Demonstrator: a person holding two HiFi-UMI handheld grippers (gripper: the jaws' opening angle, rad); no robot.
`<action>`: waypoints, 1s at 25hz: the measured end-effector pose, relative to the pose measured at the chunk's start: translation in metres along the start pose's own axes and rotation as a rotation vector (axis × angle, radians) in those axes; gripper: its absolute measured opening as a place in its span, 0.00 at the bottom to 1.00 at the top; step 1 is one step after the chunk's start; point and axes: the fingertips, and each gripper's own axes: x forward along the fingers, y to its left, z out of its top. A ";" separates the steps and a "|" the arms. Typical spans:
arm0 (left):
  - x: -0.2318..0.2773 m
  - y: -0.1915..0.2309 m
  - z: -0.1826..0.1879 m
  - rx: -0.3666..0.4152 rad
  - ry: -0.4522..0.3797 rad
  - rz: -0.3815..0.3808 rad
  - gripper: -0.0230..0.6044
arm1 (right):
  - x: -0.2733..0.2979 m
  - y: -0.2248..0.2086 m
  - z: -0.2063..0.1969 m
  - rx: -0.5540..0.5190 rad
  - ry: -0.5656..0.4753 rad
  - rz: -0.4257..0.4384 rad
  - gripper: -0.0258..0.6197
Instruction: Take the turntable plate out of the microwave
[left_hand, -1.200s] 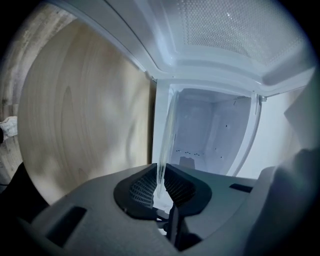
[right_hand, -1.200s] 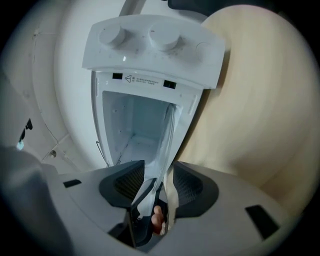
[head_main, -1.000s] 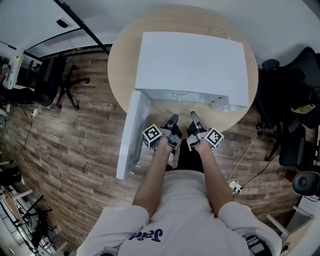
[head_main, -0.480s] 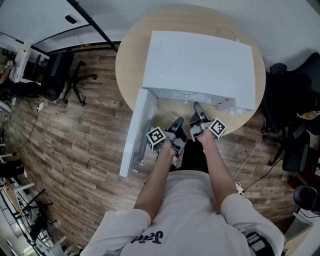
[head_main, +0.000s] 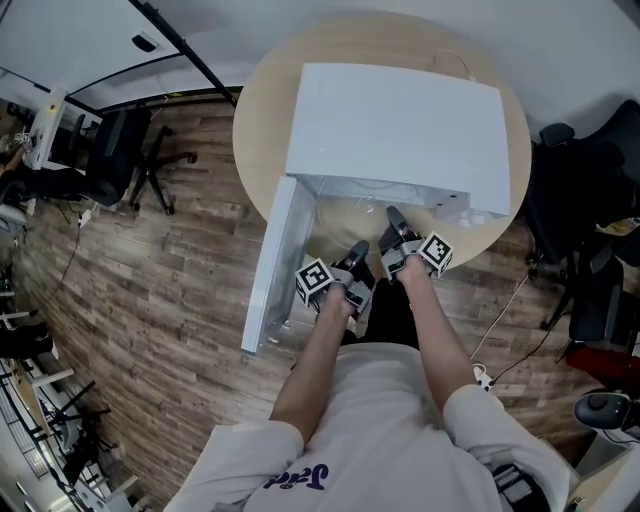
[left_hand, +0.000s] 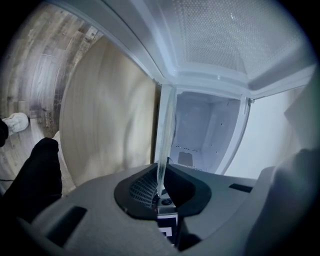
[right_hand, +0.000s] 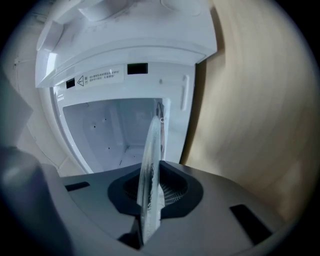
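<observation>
Operator: a person in a white shirt (head_main: 370, 450) at 6 o'clock in the head view, both forearms stretched toward 12 o'clock.
Left gripper (head_main: 354, 250): at the left front of the microwave opening, with its marker cube (head_main: 313, 279) behind the jaws.
Left jaws: clamped on the rim of the plate (left_hand: 165, 135). In the left gripper view the clear glass runs edge-on from between the pads (left_hand: 142, 187) out toward the cavity.
Right gripper (head_main: 394, 220): just beside the left gripper at its 2 o'clock, a little nearer the opening.
Right jaws: have just been closing. The plate (right_hand: 151, 165) sits between them edge-on, and the pads (right_hand: 172, 192) press on it.
Plate location: held by both grippers at the open mouth of the microwave. The far edge points into the cavity (right_hand: 110, 130). The views do not show how much of the plate is still inside. The clear glass hardly shows in the head view.
Microwave (head_main: 400, 120): a white box at 12 o'clock, standing on the table.
Door (head_main: 272, 265): swung fully open at the left of the opening, reaching toward 7 o'clock. Its perforated window panel (left_hand: 220, 30) fills the top of the left gripper view.
Warning label (right_hand: 100, 77): on the frame at the edge of the opening. The print is too small to read.
Table (head_main: 250, 150): round, with a light wood top.
Floor (head_main: 150, 280): wood planks.
Chairs: one black office chair (head_main: 120, 160) at 10 o'clock and another (head_main: 580, 200) at 3 o'clock, both well apart from the table.
</observation>
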 end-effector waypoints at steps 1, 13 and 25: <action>-0.002 0.001 -0.002 0.007 0.005 -0.004 0.10 | -0.004 -0.002 -0.001 0.010 0.001 -0.012 0.09; -0.018 -0.019 -0.013 0.223 0.092 -0.104 0.27 | -0.031 0.011 -0.009 0.019 -0.015 0.050 0.09; -0.027 -0.022 0.000 0.193 0.059 -0.108 0.39 | -0.084 0.028 -0.031 0.031 -0.011 0.135 0.10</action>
